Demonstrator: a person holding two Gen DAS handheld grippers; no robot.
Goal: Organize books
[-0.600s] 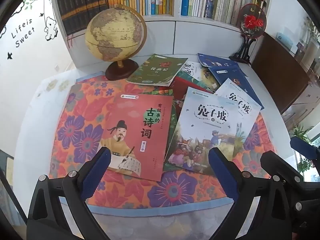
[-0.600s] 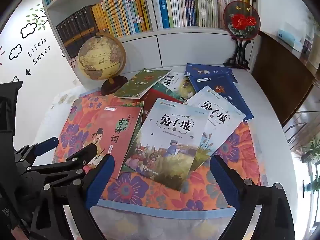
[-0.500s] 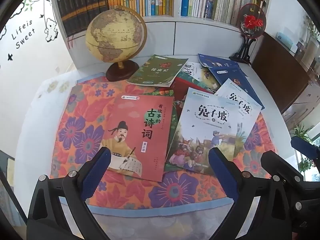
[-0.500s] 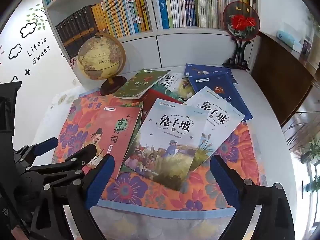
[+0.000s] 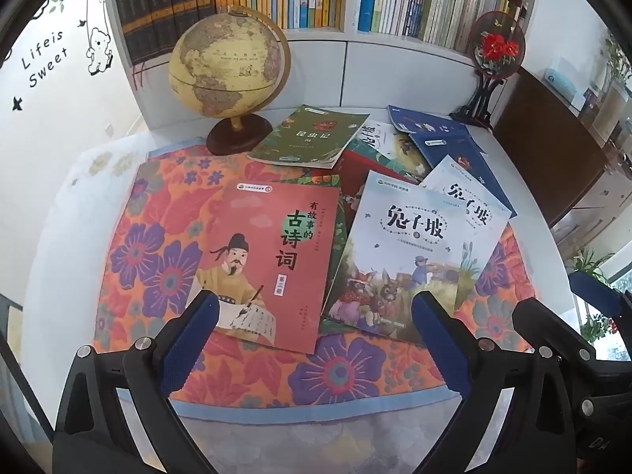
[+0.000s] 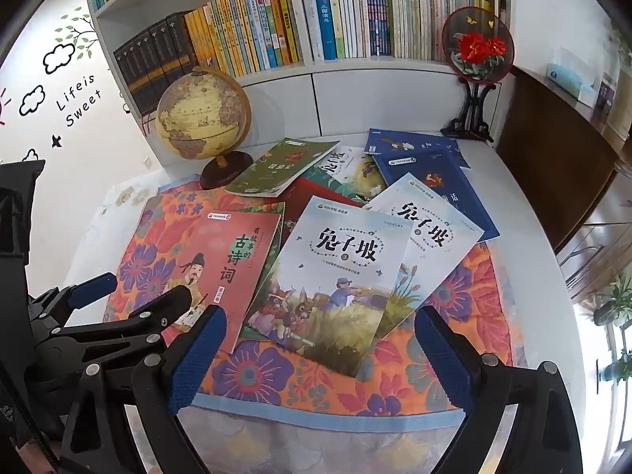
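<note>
Approach step: my left gripper (image 5: 314,330) and right gripper (image 6: 320,339) hover fully spread, empty, above scattered books; next, I judge, descend onto the red book (image 5: 268,260)

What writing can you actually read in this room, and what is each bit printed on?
"Lifeis Sweet": wall sticker.
"有故事的古诗词": red book.
"兔子坡": pale blue book, and again on the second pale book tucked under it.
"昆虫记": green book.
"话": dark blue book; the rest of its title is hidden.
Shelf book spines, small cover print and the globe lettering: too small to read.
</note>
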